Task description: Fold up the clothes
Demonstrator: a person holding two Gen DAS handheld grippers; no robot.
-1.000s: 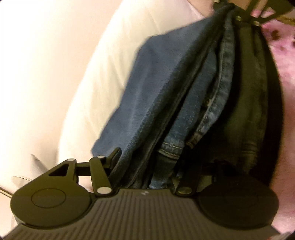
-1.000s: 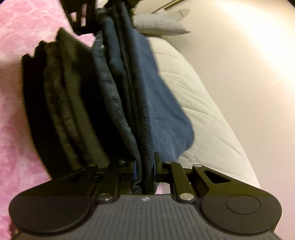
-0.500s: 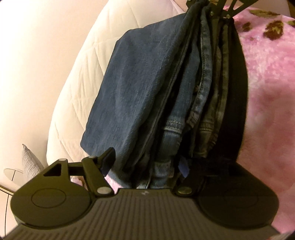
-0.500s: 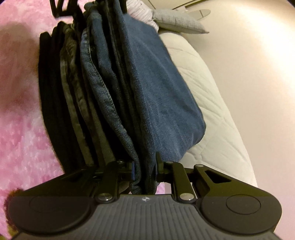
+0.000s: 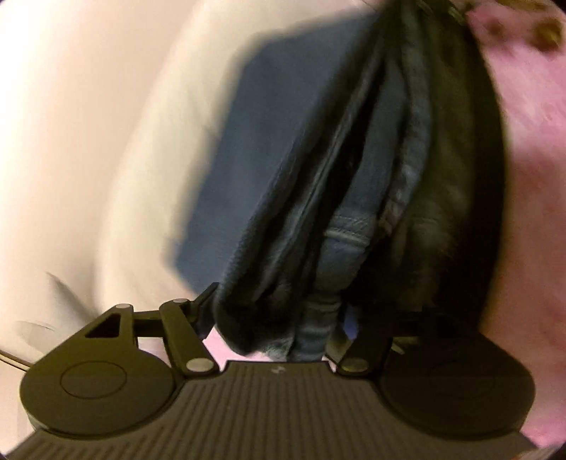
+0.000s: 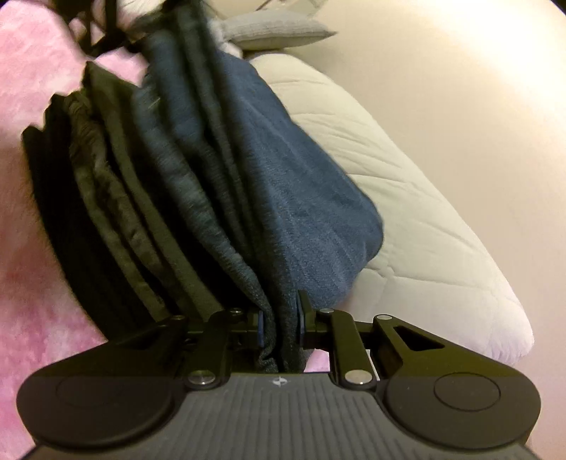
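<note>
Folded blue jeans (image 5: 283,159) hang stretched between my two grippers, with darker black-grey layers (image 5: 449,177) beside the blue ones. The left wrist view is blurred by motion. My left gripper (image 5: 279,311) has a thick bundle of the denim between its jaws, which are closing; its left finger (image 5: 207,297) touches the fold, while the right finger is lost in dark cloth. In the right wrist view my right gripper (image 6: 279,320) is shut on a narrow edge of the jeans (image 6: 300,212), its blue pads pressing the cloth. The other gripper's black linkage (image 6: 99,32) shows at the far end.
A fluffy pink blanket (image 6: 35,106) lies under the jeans on one side, also seen as the pink blanket (image 5: 530,159). A white quilted mattress (image 6: 424,219) runs along the other side, with a grey pillow (image 6: 276,28) at its far end. A cream wall (image 6: 460,88) stands beyond.
The left gripper has swept sideways with the jeans and its view is now blurred. Its left finger, apart from the denim half a second ago, now touches it. The right grip is unchanged.
</note>
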